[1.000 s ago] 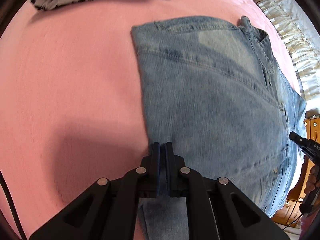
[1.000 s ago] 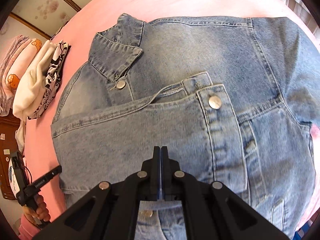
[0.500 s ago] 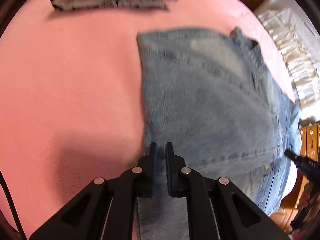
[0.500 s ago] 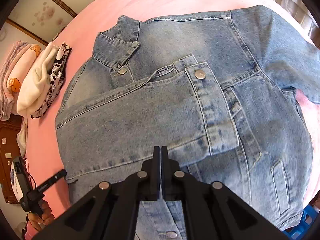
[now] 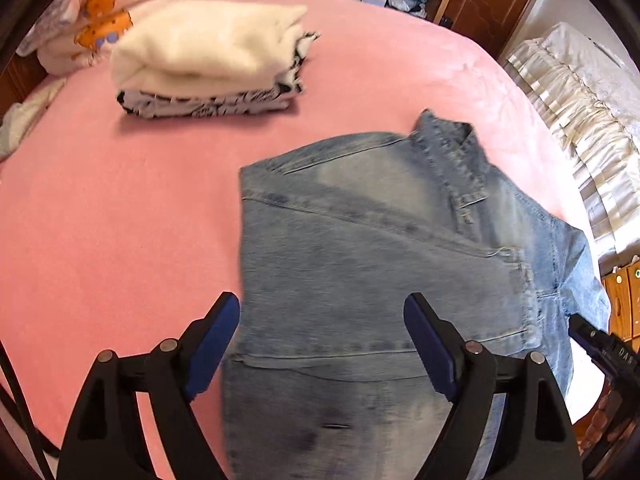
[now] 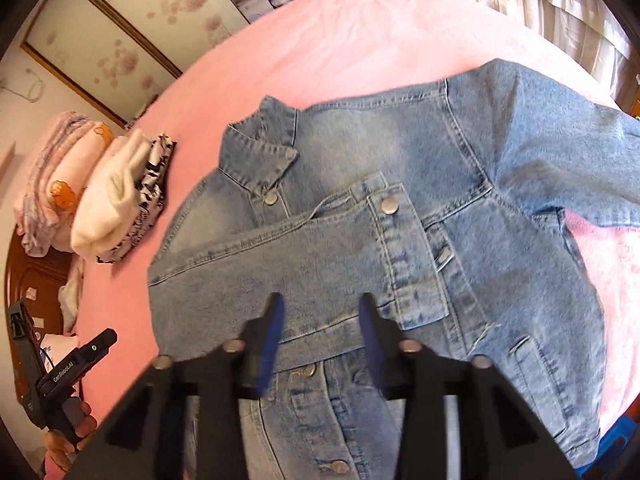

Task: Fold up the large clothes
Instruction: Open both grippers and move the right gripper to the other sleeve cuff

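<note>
The denim jacket (image 6: 400, 208) lies front-up on the pink bed (image 5: 100, 220), and both grippers, which a second ago were pinched shut on its cloth, have let go and pulled up and back. The left gripper (image 5: 320, 344) is opening, its blue pads spread wide with denim below them but nothing pressed between; the right gripper (image 6: 320, 340) is also opening, about half spread, hanging clear above the folded-over sleeve (image 6: 320, 256). That sleeve now lies across the chest with its cuff near the button placket, so one side fold looks done. The other sleeve (image 6: 560, 152) is spread out toward the curtain side, so it probably comes next, then the fold from hem to collar. The jacket's left edge is straight, with broad bare bed beside it. A stack of folded clothes (image 5: 208, 64) sits well apart near the head of the bed, out of the way. On the right the outstretched sleeve runs close to the bed's edge, so there is less room to work there.
</note>
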Available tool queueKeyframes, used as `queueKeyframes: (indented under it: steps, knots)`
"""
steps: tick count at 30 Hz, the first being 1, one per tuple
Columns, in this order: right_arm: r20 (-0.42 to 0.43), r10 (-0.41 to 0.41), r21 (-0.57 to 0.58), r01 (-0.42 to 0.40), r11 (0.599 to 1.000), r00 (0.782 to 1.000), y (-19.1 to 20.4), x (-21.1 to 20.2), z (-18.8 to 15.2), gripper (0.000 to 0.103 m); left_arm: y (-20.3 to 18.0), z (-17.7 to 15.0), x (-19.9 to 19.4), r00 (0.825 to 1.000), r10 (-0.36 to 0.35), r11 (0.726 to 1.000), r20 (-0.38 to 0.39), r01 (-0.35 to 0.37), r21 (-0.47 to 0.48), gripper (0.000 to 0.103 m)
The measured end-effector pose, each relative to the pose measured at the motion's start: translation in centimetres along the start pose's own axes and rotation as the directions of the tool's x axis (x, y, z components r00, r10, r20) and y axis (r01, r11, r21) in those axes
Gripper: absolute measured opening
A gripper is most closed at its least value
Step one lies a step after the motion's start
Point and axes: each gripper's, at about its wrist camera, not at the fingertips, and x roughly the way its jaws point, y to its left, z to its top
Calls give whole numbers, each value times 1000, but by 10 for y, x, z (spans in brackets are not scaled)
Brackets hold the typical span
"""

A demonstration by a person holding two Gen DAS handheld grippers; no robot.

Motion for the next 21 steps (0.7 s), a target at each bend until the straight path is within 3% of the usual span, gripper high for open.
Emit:
queueKeyframes:
  steps: [12,21]
  knots:
    - [5,80,35,-80,996,997,-89,-50,22,41,-125,-24,-16,999,-43,996,-13,42,-78,83]
    - [-13,28,58,-27,998,1000,-191,-92,41,41,-245,-43,-4,994,-97,995,-58,97,2,83]
